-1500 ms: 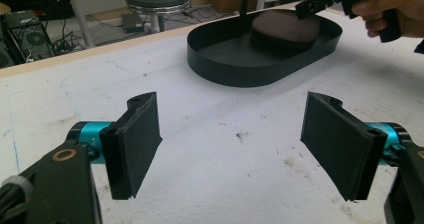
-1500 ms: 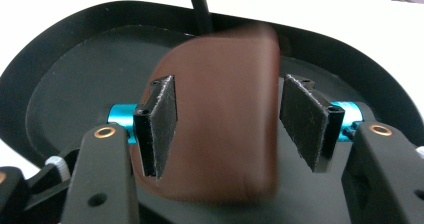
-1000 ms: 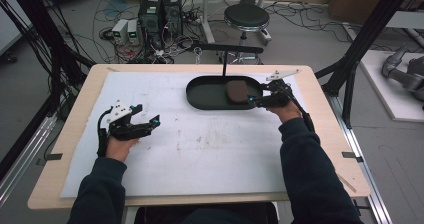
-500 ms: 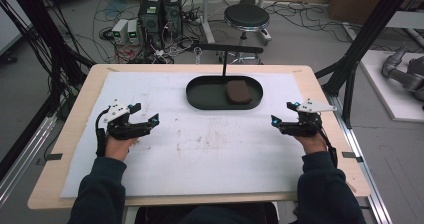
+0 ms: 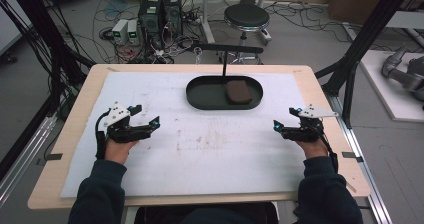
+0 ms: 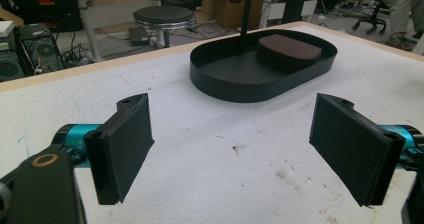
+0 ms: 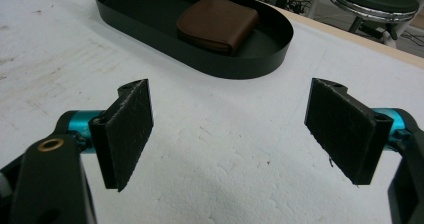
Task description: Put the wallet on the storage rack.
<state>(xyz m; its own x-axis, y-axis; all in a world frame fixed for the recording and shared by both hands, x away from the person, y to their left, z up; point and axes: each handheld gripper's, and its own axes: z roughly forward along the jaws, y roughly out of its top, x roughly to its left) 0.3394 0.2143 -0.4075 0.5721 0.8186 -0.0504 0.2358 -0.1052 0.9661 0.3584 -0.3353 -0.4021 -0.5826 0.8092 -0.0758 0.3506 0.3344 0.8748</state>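
Brown wallet (image 5: 238,91) lies flat in right half of black oval tray (image 5: 200,95); both grippers empty, well apart from it.

Left gripper (image 5: 150,125) and right gripper (image 5: 278,127) rest on the white mat (image 5: 210,149), jaws spread wide, holding nothing. Wallet looks like folded leather: light, soft, slightly compressible, matte so probably not slippery. Best grip, I judge: pinch across the folded thickness at the edge facing the tray's open middle, clear of the tray wall.
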